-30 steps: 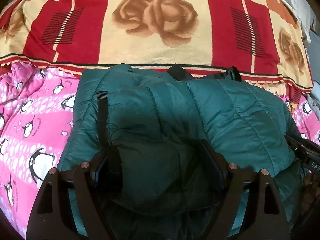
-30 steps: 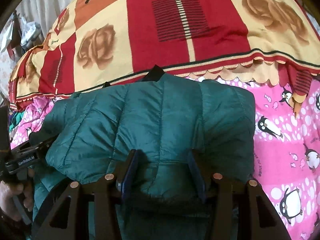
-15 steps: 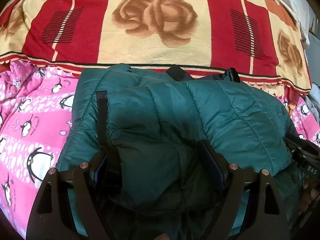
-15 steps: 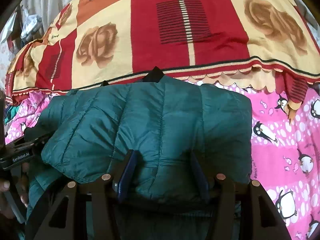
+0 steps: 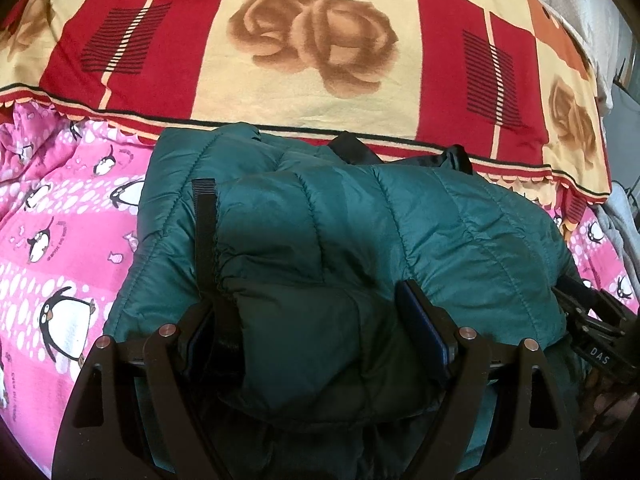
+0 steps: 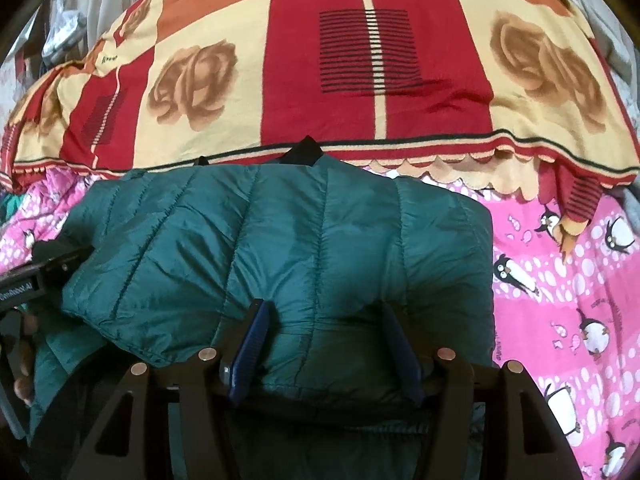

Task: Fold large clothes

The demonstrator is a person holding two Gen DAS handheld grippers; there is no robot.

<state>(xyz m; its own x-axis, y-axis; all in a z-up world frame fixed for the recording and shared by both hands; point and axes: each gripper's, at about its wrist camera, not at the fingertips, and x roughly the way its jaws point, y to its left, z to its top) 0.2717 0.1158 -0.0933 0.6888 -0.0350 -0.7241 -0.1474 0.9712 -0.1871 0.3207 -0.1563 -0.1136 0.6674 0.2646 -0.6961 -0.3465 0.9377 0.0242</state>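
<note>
A dark green quilted puffer jacket [image 5: 400,232] lies folded over on a pink penguin-print sheet [image 5: 60,232]. It fills the middle of the right wrist view [image 6: 280,240] too. My left gripper [image 5: 312,320] is shut on a thick bunch of the jacket's near edge, beside a black strap [image 5: 204,232]. My right gripper [image 6: 324,336] is shut on the jacket's near edge as well, fabric bulging between its blue pads [image 6: 252,340]. Each gripper shows at the side of the other's view.
A red and cream rose-print blanket [image 5: 320,60] lies across the bed behind the jacket, its scalloped edge touching the jacket's collar. Pink sheet shows left of the jacket [image 5: 60,280] and right of it [image 6: 560,300]. Grey cloth [image 5: 624,232] sits at the far right.
Both grippers have stayed clamped on the jacket. The views have crept slightly forward and up, with the folded jacket a little flatter against the blanket edge.
</note>
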